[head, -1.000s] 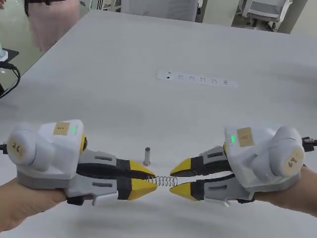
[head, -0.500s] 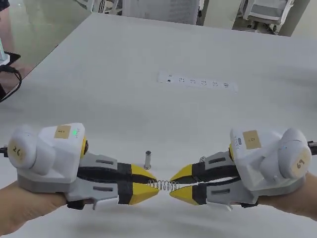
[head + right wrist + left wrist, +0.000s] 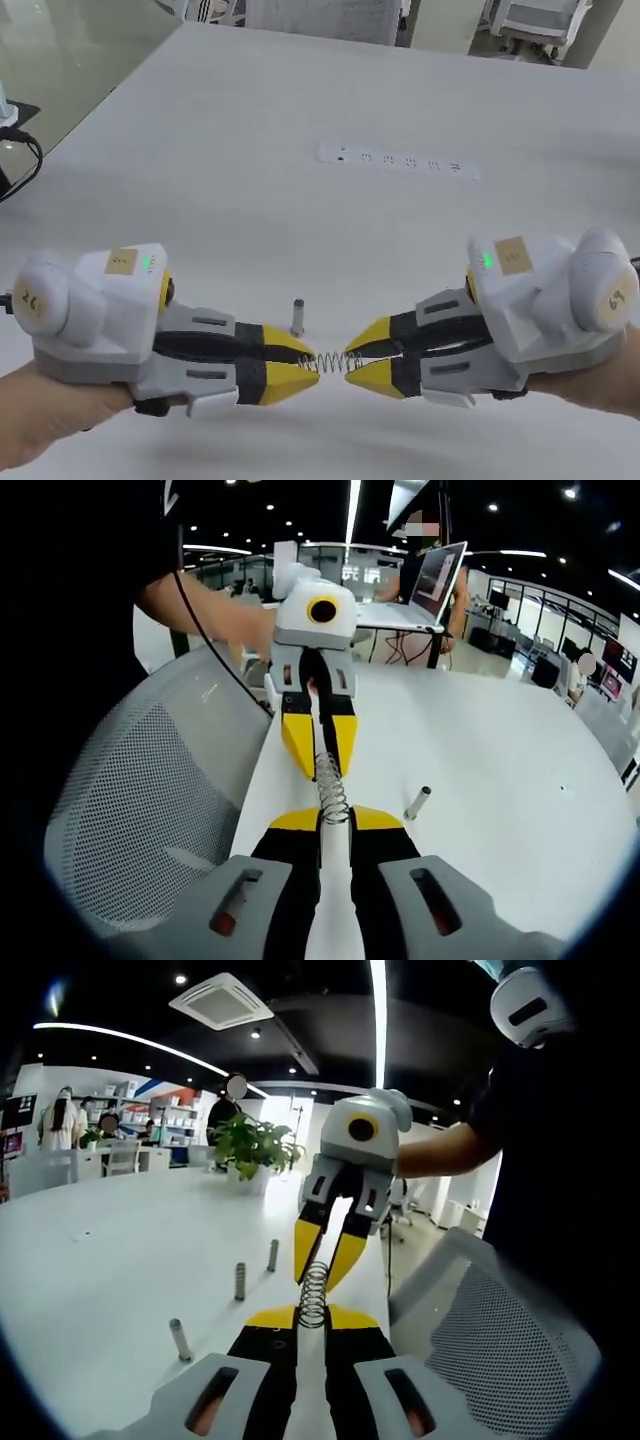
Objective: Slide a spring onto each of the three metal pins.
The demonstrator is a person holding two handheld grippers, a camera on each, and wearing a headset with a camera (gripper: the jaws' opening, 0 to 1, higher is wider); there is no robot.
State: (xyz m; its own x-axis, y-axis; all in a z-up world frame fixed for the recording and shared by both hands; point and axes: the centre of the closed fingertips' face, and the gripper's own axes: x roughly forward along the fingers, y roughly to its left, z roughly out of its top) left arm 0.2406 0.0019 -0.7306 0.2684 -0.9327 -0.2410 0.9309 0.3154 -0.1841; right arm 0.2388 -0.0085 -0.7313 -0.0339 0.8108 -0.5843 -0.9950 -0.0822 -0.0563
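- The left tool (image 3: 305,365) is clamped on one end of the spring (image 3: 330,363).
- The right tool (image 3: 356,362) is clamped on the other end, holding the spring level above the surface (image 3: 250,200).
- One metal pin (image 3: 297,316) stands upright just behind the spring.
- The digits on the round stickers (image 3: 30,300) are too blurred to read.

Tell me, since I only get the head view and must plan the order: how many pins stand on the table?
Observer: Three pins stand upright in a row, in the left gripper view.
Operator: Any springs on them yet?
Observer: No, all three look bare.
Operator: Anything else beyond the grippers?
Observer: An open laptop sits beyond the left gripper, in the right gripper view.
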